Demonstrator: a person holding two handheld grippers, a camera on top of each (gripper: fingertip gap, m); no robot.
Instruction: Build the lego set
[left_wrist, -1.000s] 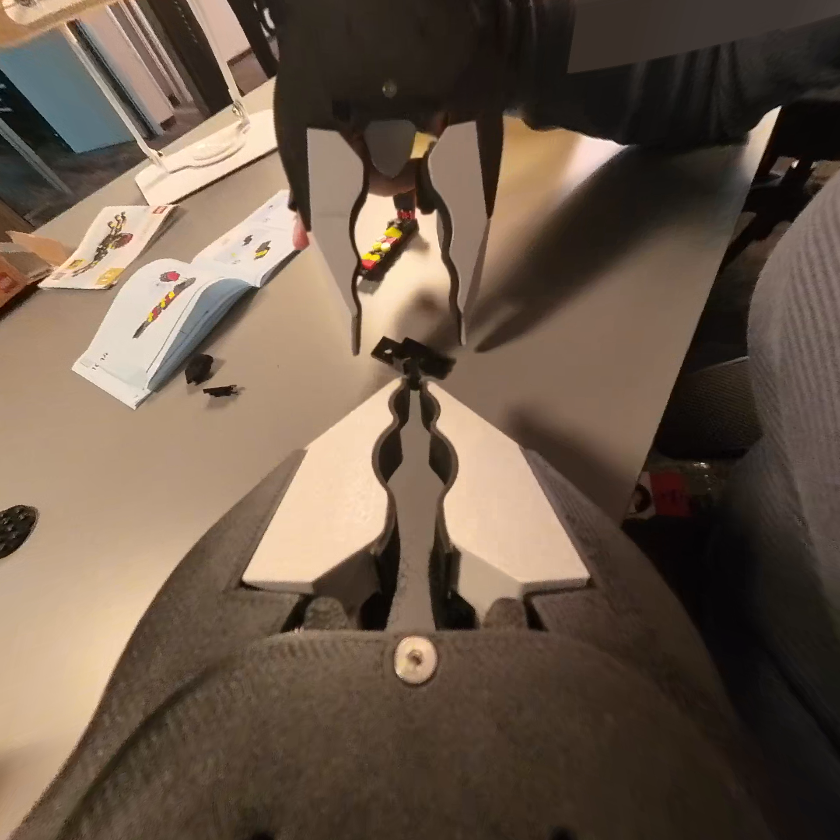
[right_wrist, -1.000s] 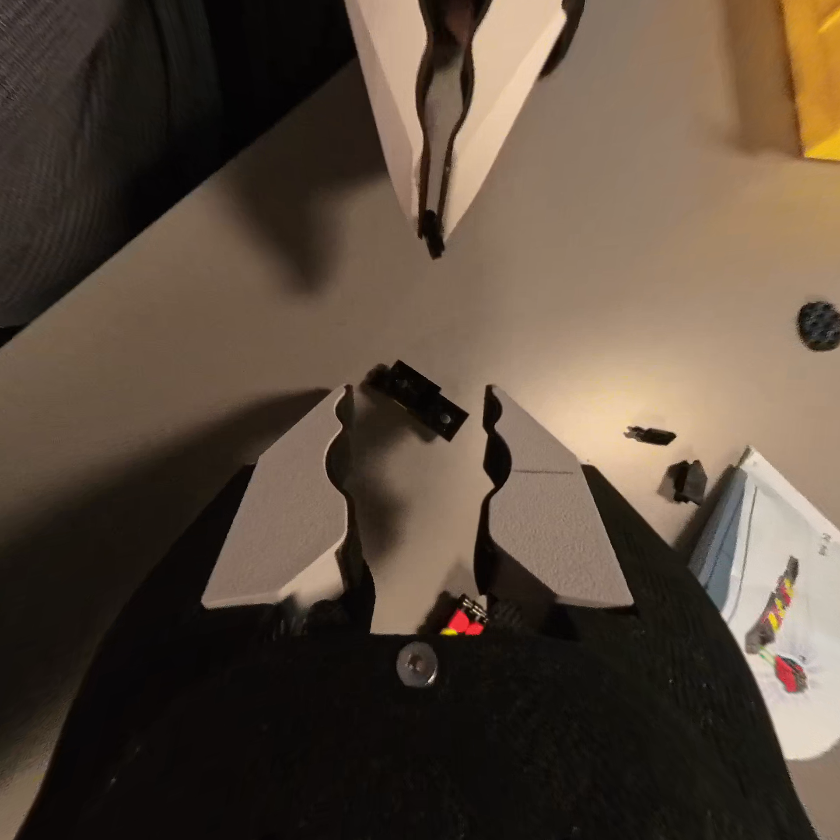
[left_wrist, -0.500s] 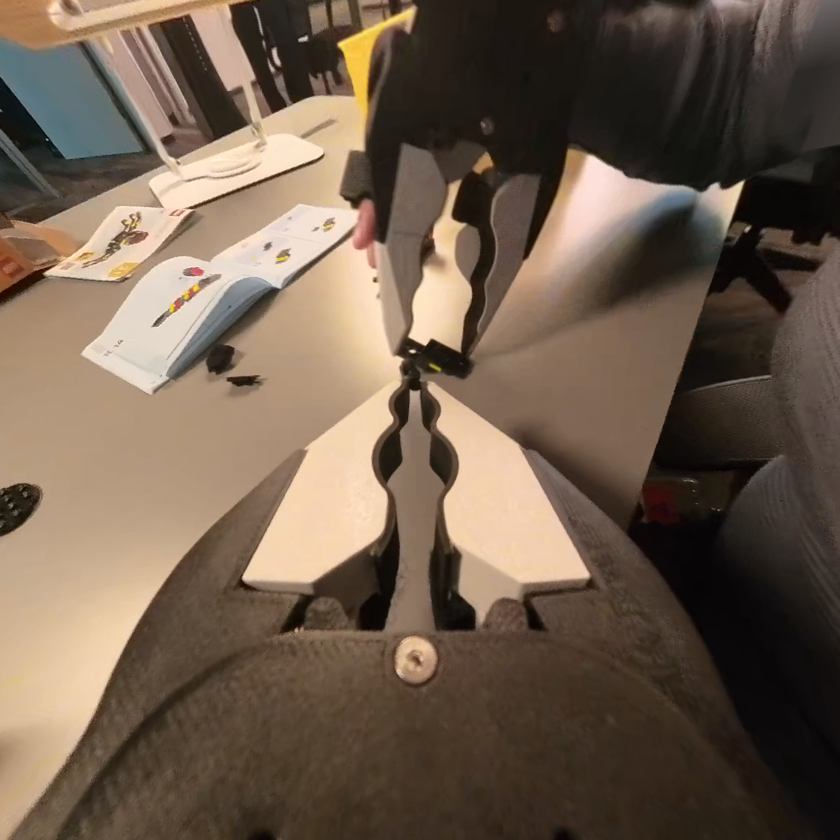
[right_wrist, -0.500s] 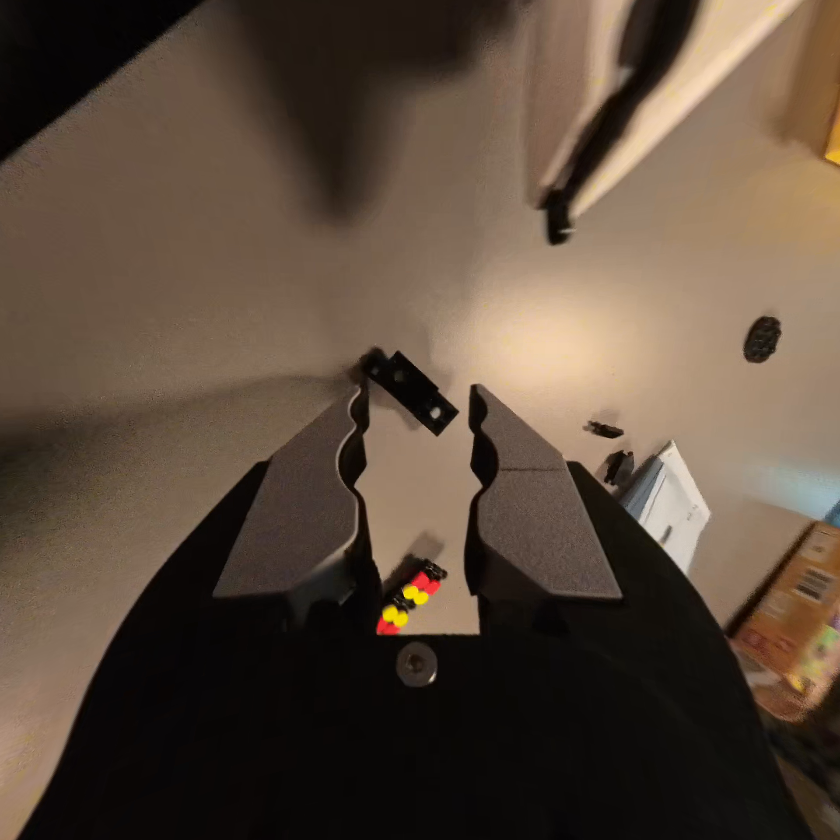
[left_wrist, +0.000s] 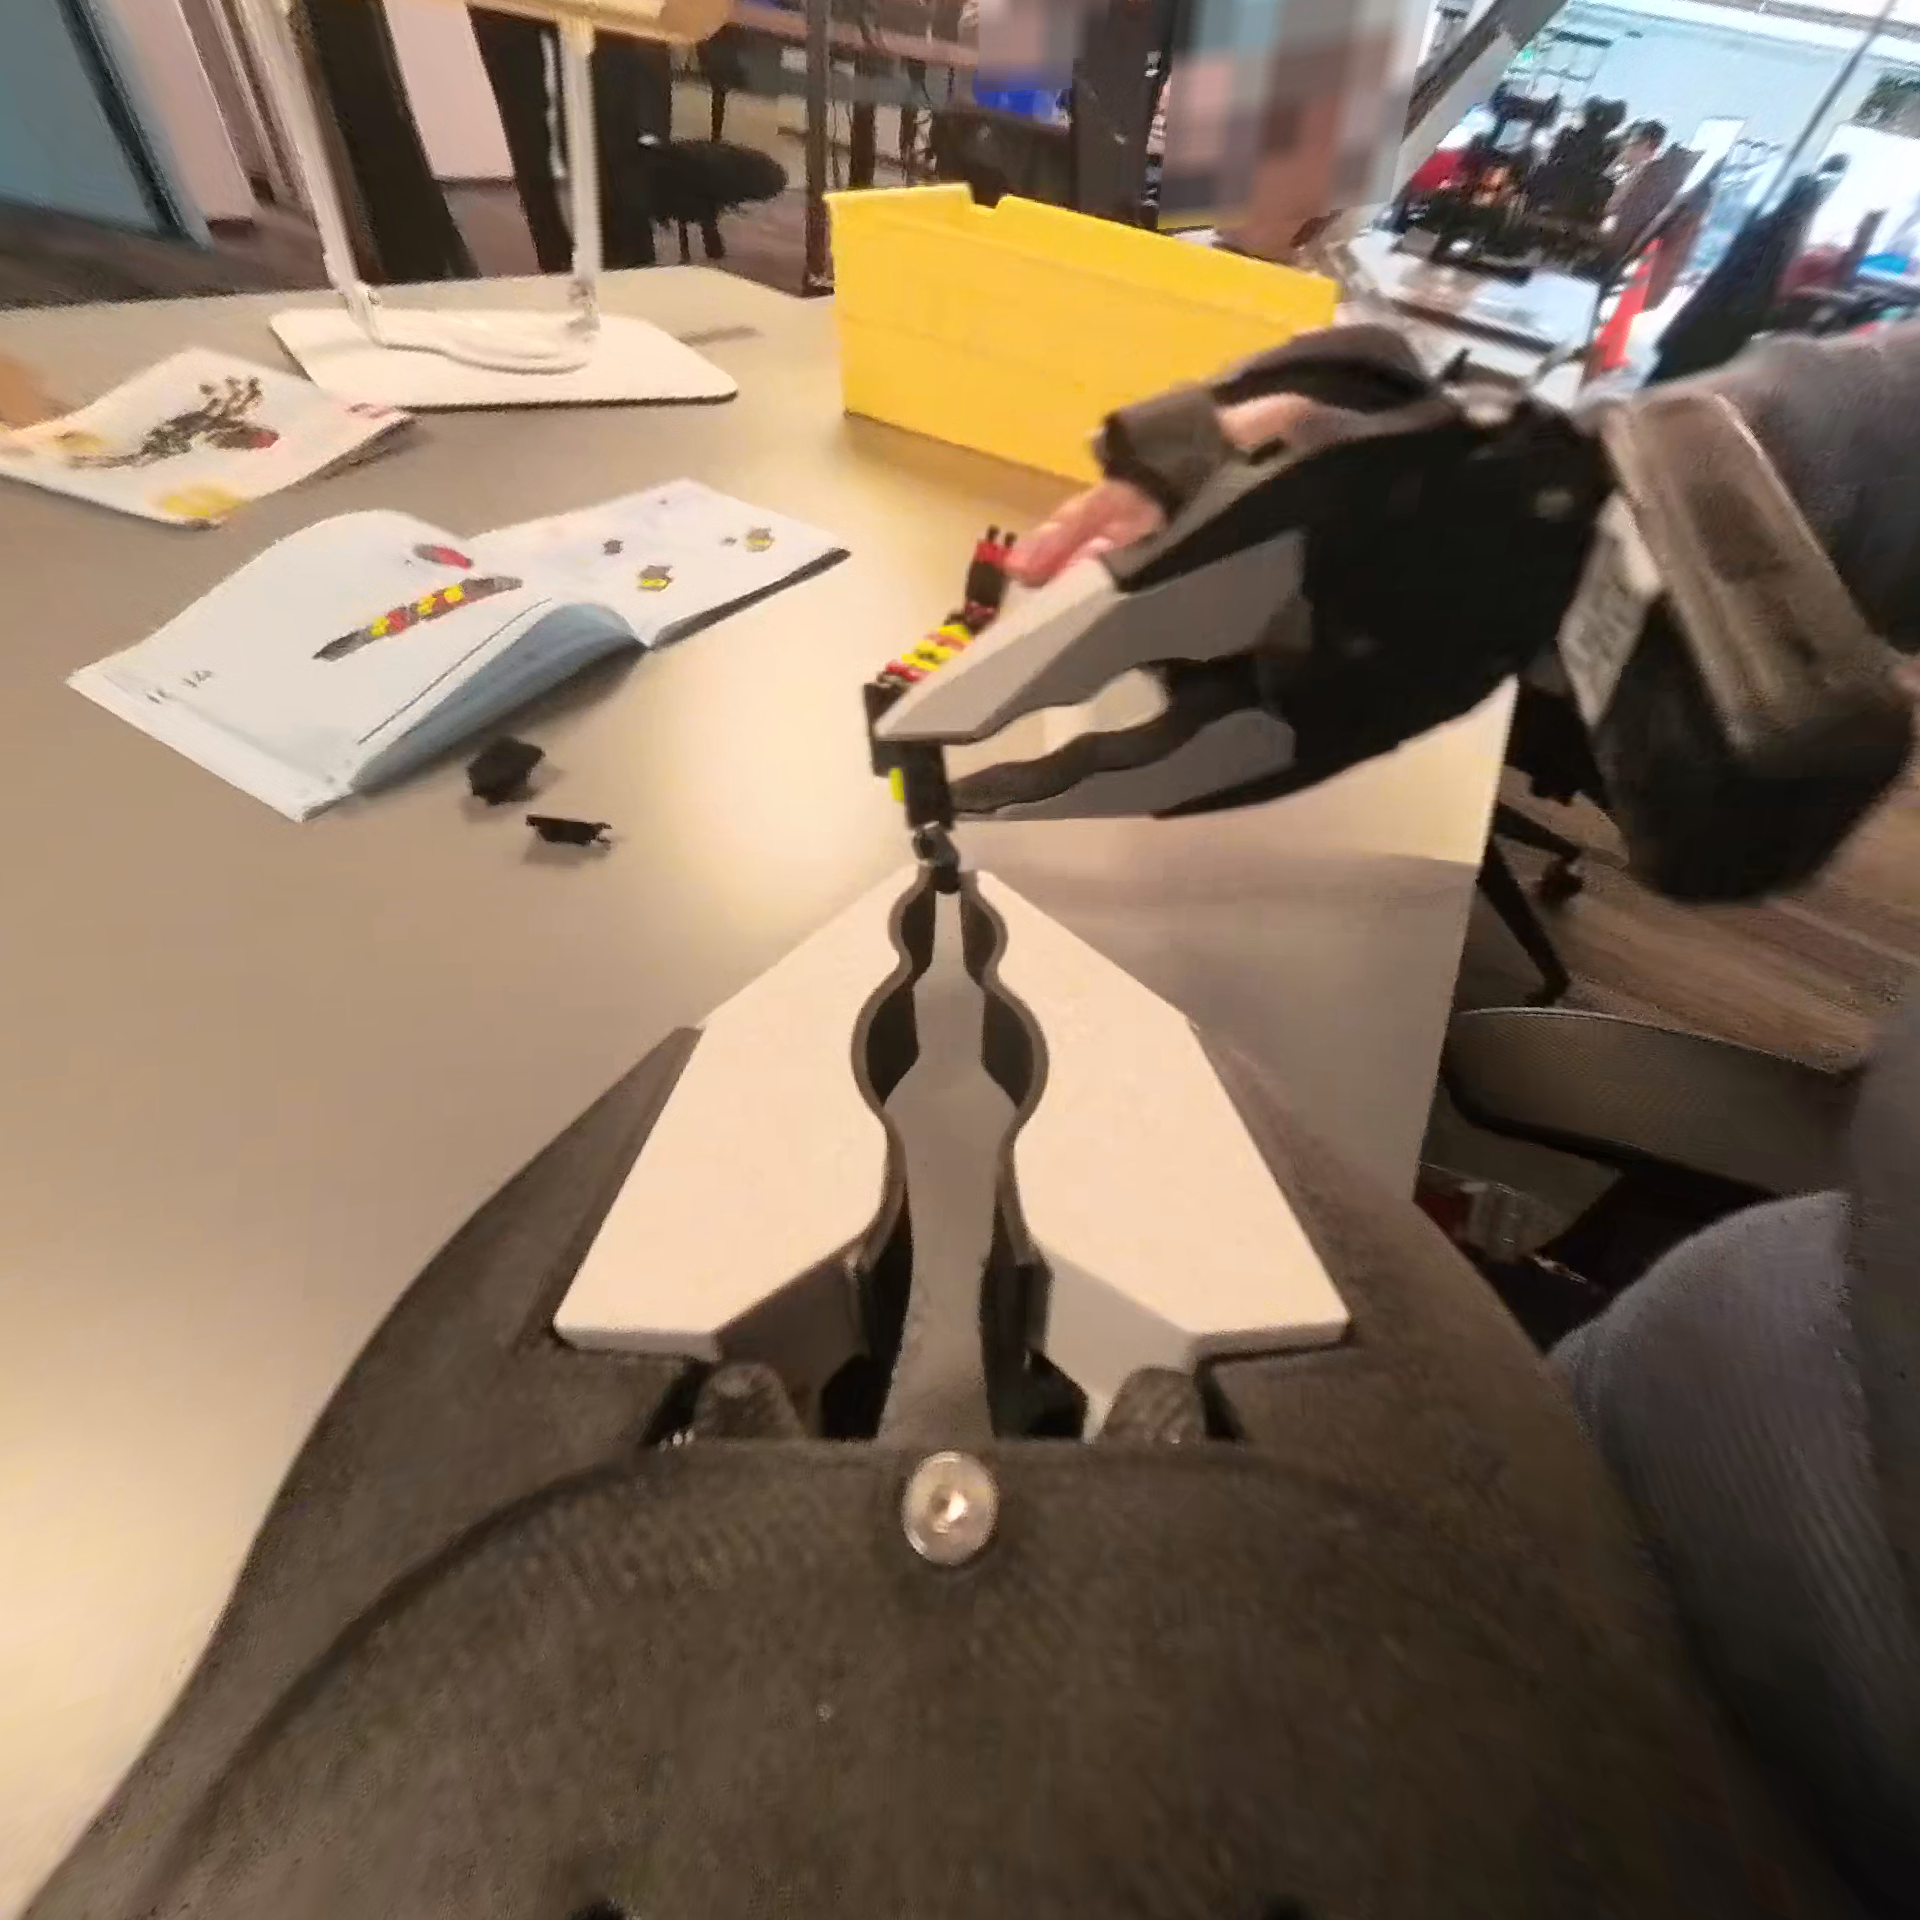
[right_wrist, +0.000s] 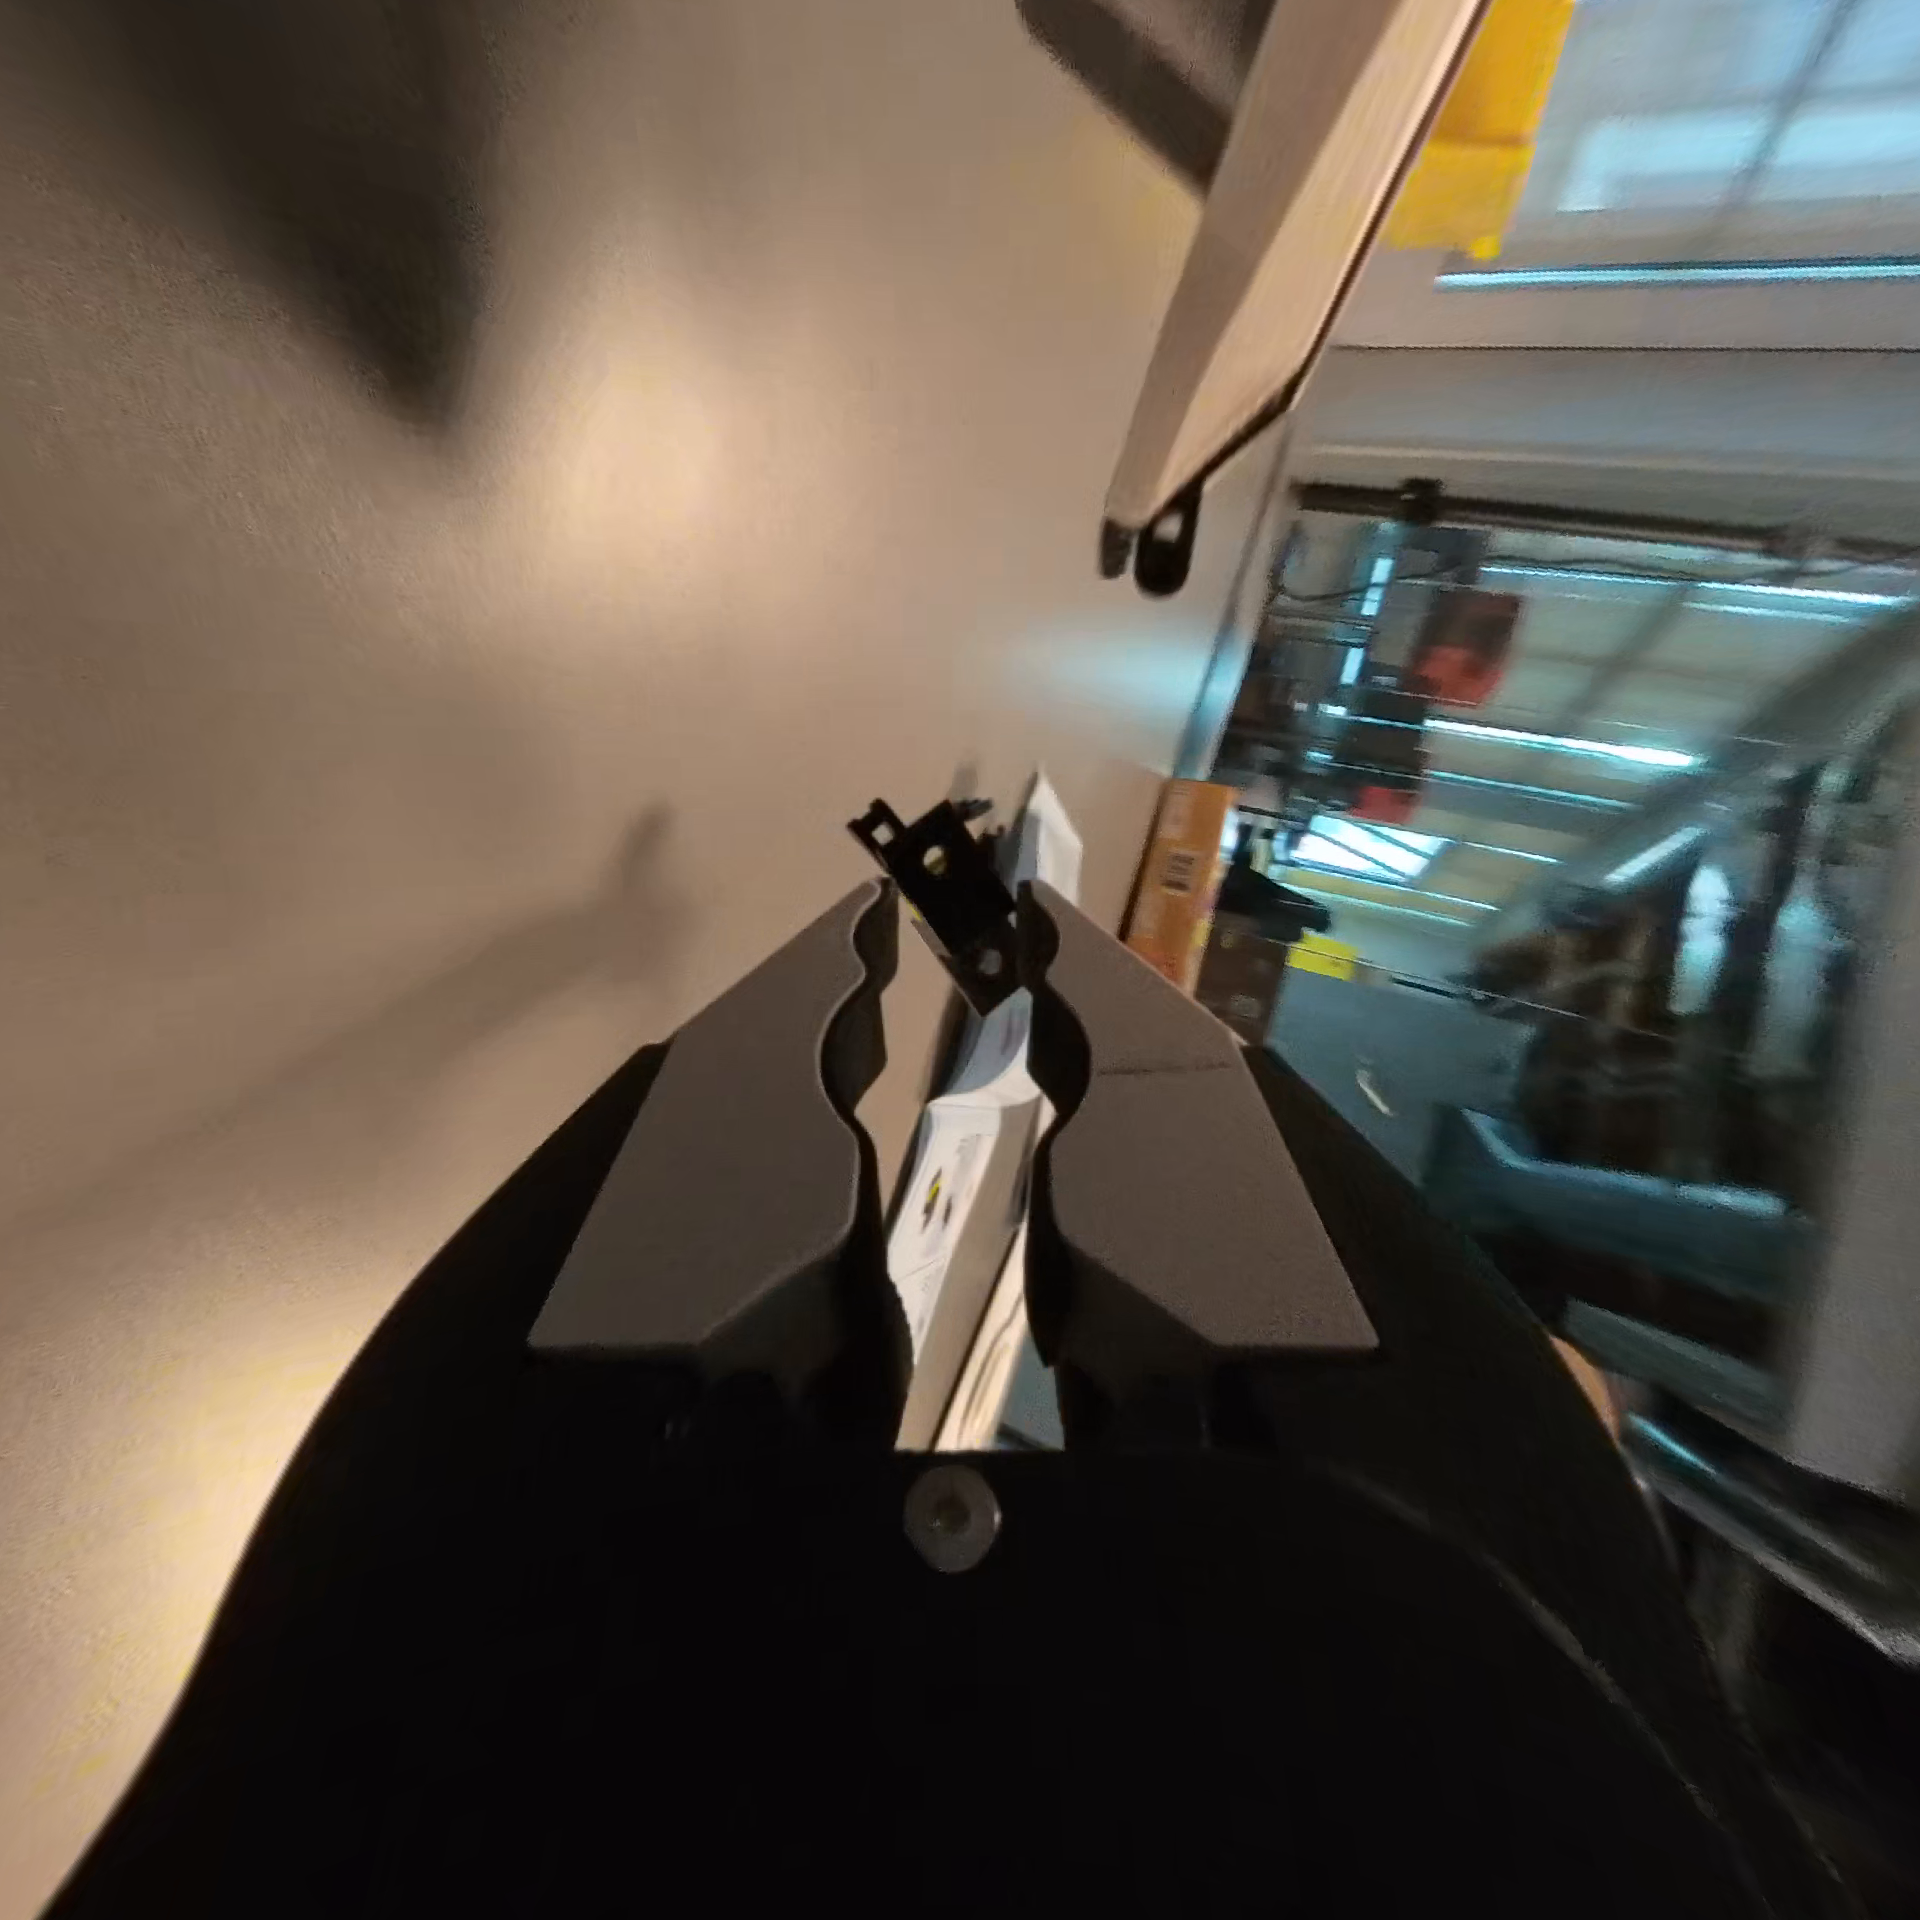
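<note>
Open booklet (left_wrist: 457, 634) left on table (left_wrist: 260, 1039), two loose pcs (left_wrist: 535, 795) just right; bin (left_wrist: 1070, 332) behind.

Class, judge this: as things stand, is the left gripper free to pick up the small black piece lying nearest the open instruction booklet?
Probably not yet: the left gripper is shut on a small black connector. The loose black piece itself lies uncovered beside the booklet.
</note>
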